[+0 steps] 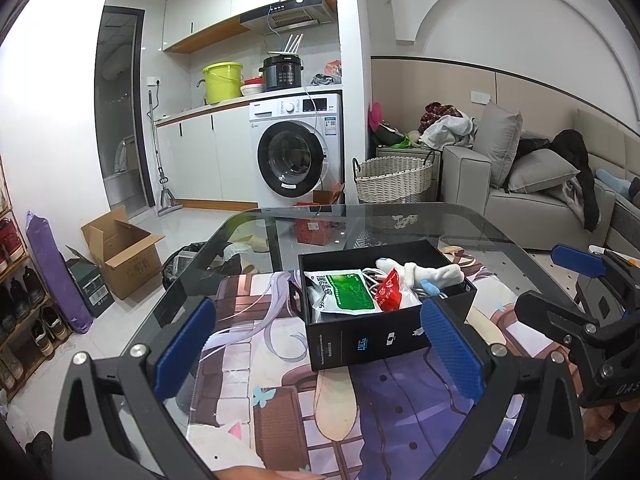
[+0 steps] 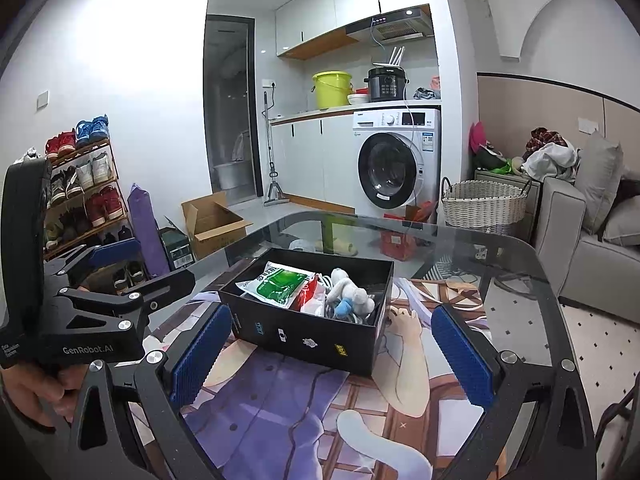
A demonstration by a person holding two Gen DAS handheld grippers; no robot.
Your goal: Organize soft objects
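A black open box (image 1: 360, 340) (image 2: 320, 344) stands on a printed mat (image 1: 360, 408) (image 2: 280, 400) on the glass table. Inside lie a green-and-white packet (image 1: 346, 292) (image 2: 280, 283), a red-and-white packet (image 1: 389, 289) (image 2: 308, 294), a white plush toy with blue parts (image 1: 428, 274) (image 2: 350, 294) and white cable. My left gripper (image 1: 320, 352) is open and empty, just before the box. My right gripper (image 2: 332, 356) is open and empty, its jaws on either side of the box's near corner. It also shows at the right of the left wrist view (image 1: 560, 284).
The glass table's edge (image 1: 360, 210) (image 2: 400, 220) curves behind the box. Beyond stand a washing machine (image 1: 298, 152), a wicker basket (image 1: 394, 178), a grey sofa with clothes (image 1: 540, 184), a cardboard box (image 1: 120, 252) and a shoe rack (image 2: 84, 184).
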